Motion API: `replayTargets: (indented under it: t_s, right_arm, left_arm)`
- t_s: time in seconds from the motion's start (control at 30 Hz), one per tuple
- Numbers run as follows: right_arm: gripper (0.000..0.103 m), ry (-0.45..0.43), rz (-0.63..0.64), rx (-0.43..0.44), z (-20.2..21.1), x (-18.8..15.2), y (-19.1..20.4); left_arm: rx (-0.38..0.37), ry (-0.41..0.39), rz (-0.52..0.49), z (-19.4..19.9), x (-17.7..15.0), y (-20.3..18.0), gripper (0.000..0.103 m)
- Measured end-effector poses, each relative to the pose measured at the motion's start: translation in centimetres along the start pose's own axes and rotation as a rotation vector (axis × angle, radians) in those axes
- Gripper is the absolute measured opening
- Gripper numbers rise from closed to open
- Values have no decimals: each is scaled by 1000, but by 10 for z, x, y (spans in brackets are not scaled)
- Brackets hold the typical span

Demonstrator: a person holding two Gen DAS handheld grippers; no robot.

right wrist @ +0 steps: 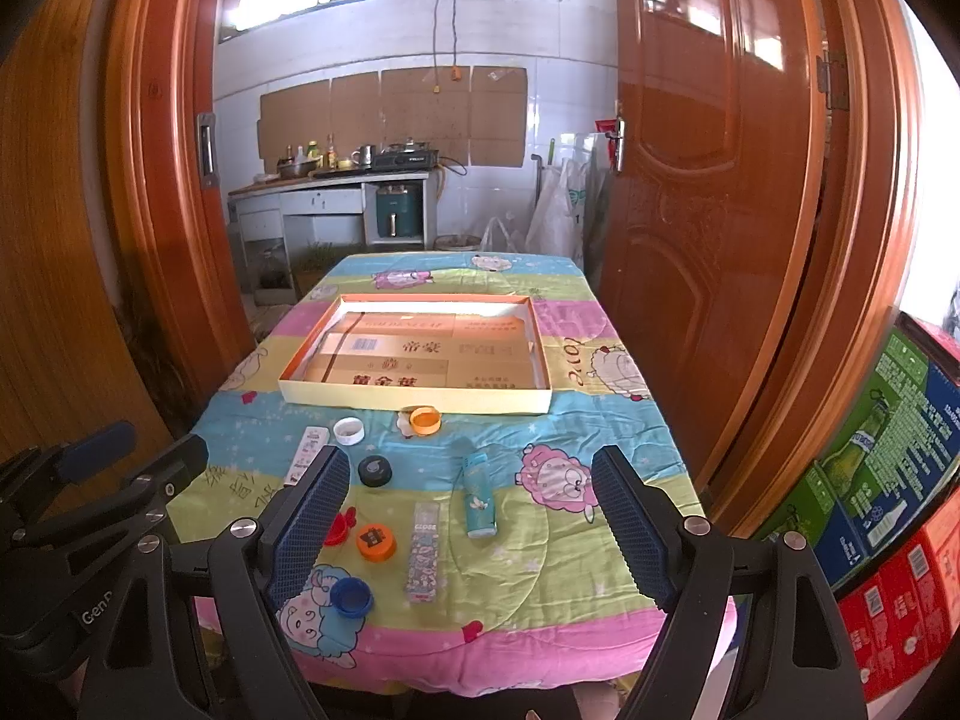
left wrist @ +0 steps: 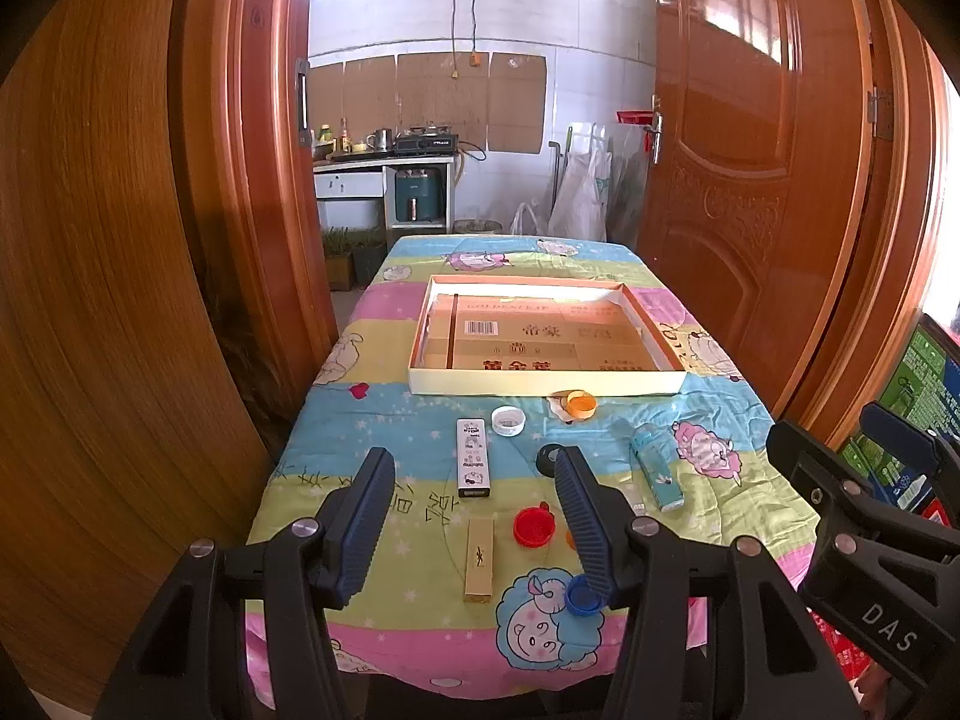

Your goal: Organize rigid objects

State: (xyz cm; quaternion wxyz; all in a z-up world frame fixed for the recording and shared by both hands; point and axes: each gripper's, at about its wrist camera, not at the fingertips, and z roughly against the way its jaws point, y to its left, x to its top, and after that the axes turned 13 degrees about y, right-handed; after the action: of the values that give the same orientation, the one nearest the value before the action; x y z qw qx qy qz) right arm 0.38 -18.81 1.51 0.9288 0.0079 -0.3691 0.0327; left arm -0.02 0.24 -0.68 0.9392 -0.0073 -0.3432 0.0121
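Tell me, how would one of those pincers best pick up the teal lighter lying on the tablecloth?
Probably across its narrow middle. The teal lighter lies flat, long axis running toward the shallow cardboard tray, with clear cloth along both long sides. Coming from above with a finger on each long side suits that slim body. The open right gripper is already roughly lined up with it.

Both grippers, left (left wrist: 474,516) & right (right wrist: 471,516), jaws wide, tilted down.
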Motion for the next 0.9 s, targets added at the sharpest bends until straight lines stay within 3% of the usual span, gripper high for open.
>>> replayTargets:
  t_s: [0.5,0.9]
  right_arm:
    - [84,-1,-2,-5,-1,0,-1]
    - [84,56,-41,-1,-31,-4,-17]
  left_arm:
    - [0,3,10,-3,1,8,56]
    - [-28,58,45,-34,0,38,56]
